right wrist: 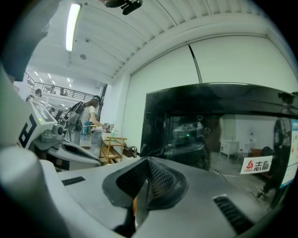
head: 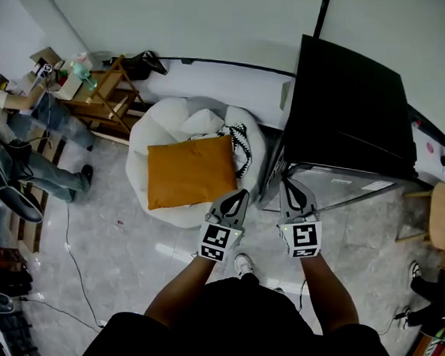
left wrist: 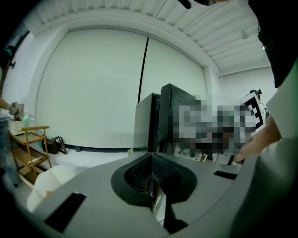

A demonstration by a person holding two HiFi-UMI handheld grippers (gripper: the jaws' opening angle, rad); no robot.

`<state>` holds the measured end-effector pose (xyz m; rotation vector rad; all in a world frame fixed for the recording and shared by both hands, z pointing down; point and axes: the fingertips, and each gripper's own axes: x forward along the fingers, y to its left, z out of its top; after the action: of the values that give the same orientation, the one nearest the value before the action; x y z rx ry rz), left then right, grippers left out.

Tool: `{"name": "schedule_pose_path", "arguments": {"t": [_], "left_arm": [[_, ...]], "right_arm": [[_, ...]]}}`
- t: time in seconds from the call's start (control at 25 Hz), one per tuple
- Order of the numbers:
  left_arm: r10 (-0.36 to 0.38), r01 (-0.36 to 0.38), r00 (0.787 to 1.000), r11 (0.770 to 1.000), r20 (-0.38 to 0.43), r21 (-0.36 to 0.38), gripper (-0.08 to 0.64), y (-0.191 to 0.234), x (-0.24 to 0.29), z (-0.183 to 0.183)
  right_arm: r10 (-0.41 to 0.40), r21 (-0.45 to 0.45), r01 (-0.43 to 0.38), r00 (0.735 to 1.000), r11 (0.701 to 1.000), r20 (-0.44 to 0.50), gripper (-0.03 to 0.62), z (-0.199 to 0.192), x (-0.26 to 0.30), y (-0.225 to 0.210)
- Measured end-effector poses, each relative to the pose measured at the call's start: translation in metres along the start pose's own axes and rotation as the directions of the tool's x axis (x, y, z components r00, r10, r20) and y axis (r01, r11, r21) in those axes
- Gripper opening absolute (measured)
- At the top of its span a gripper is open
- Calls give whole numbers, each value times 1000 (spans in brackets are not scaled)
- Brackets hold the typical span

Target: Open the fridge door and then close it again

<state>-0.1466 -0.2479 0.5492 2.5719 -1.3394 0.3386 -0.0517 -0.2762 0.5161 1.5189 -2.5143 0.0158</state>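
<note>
Here, left tongs [head: 234, 203] and right tongs [head: 295, 191] faced the fridge [head: 349, 98].
Both were clamped together, empty; fridge stood just ahead, door [right wrist: 209, 139] seemingly closed; should part one pair and catch the door edge squarely.

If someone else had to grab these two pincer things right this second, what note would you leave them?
Left gripper: jaws together, empty, touching nothing.
Right gripper: jaws together, empty, pointed at the glass door, not on it.
Fridge: black, ahead and to the right, beside the white beanbag.
Done: unclear. The door looks closed, and neither gripper is on it.
Left: if it has not been opened yet, get hold of the door's edge, swing it open, then push it shut.
</note>
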Motion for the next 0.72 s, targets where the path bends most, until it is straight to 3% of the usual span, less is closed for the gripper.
{"name": "schedule_pose_path", "arguments": {"t": [0.72], "left_arm": [[-6,6,1000,1000,5,-20,21,7,11,4]], "right_arm": [[-17,-14,17,999,1000,-30,11,-6,31,-31]]}}
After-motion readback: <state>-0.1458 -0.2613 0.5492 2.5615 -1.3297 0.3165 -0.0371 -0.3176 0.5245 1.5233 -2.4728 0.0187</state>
